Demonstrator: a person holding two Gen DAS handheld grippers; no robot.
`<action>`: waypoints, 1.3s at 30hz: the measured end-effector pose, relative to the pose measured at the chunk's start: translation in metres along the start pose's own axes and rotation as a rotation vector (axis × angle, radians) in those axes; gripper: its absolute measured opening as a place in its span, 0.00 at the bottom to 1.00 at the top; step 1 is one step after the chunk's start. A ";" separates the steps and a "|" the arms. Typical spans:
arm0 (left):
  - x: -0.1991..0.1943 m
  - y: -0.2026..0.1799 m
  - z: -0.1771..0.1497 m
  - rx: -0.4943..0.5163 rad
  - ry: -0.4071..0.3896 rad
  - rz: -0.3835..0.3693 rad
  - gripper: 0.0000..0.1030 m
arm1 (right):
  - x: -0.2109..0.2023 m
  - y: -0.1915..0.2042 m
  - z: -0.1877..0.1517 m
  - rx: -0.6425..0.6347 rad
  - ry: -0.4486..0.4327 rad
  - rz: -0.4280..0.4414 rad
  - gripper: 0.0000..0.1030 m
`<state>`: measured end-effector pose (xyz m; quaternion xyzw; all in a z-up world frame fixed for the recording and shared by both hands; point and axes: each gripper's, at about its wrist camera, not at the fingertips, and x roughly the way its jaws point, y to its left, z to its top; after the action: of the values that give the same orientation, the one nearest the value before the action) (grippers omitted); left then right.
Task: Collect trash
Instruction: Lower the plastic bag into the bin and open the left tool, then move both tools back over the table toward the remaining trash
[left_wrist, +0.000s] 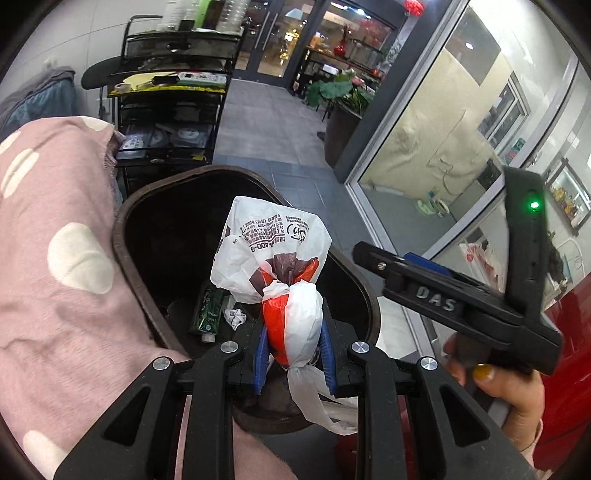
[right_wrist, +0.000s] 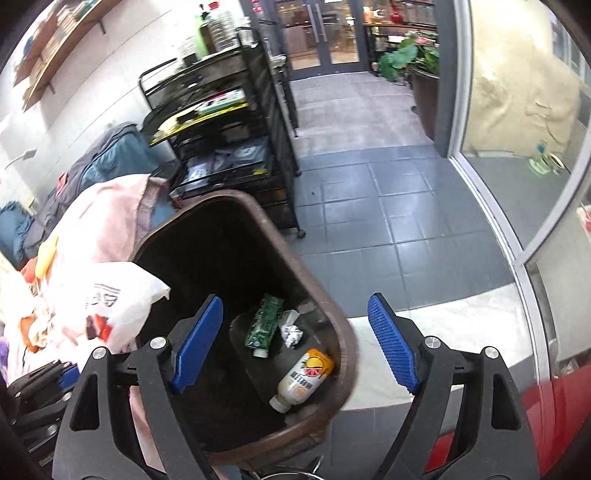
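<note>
Left wrist view: the left gripper (left_wrist: 293, 343) pinches a knotted white-and-orange plastic bag (left_wrist: 280, 258), whose long axis runs forward over the brown trash bin (left_wrist: 122, 236) directly below.

Right wrist view: the right gripper (right_wrist: 295, 343) stands spread and empty above the bin (right_wrist: 347, 354); the bag (right_wrist: 110, 306) lies to its left.
</note>
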<state>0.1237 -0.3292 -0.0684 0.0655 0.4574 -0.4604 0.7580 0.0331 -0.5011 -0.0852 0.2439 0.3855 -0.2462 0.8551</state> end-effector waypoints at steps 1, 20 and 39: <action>0.006 -0.002 0.001 0.003 0.014 0.001 0.22 | 0.000 -0.003 0.000 0.006 0.001 -0.003 0.78; 0.070 -0.013 0.012 0.053 0.161 0.056 0.36 | -0.005 -0.035 -0.002 0.064 -0.023 -0.043 0.78; 0.020 -0.023 0.010 0.109 -0.025 0.156 0.92 | -0.009 -0.036 -0.002 0.090 -0.047 -0.016 0.80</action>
<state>0.1160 -0.3600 -0.0709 0.1366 0.4157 -0.4248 0.7925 0.0049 -0.5255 -0.0879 0.2734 0.3557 -0.2757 0.8501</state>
